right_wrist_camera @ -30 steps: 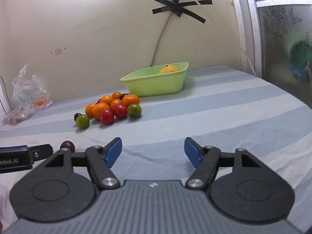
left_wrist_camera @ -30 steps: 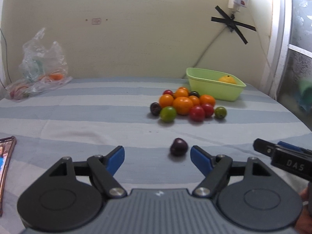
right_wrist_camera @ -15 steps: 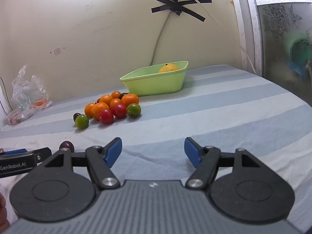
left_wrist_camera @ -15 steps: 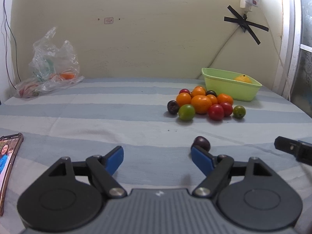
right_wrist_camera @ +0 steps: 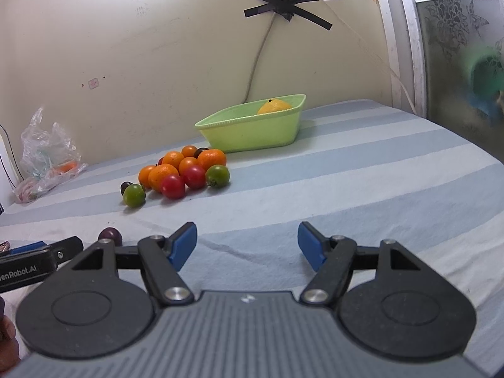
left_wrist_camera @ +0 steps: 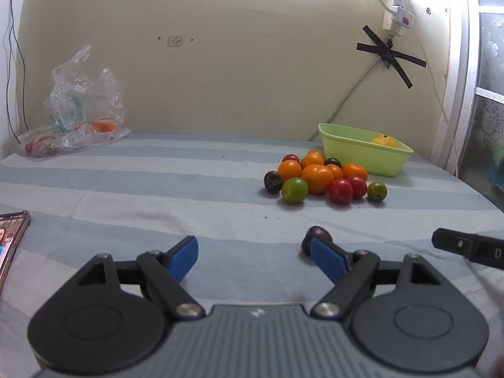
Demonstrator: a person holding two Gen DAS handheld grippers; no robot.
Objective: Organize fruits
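My left gripper (left_wrist_camera: 253, 250) and right gripper (right_wrist_camera: 247, 242) both gape apart, empty; a dark plum (left_wrist_camera: 316, 234) lies on the striped bed (left_wrist_camera: 157, 195) at my left gripper's right fingertip, beyond it the fruit pile (left_wrist_camera: 321, 176), then the green basket (left_wrist_camera: 362, 154)

Clearance: open striped bed surface (right_wrist_camera: 362, 170) ahead of both grippers.

Obstacles: fruit pile (left_wrist_camera: 318, 178) at 1 o'clock from the left gripper (left_wrist_camera: 253, 253), green basket (left_wrist_camera: 362, 154) just behind it; lone dark plum (left_wrist_camera: 316, 234) touching its right blue pad; phone (left_wrist_camera: 12, 239) at 9 o'clock; plastic bag (left_wrist_camera: 75, 119) at 10 o'clock, against the wall.
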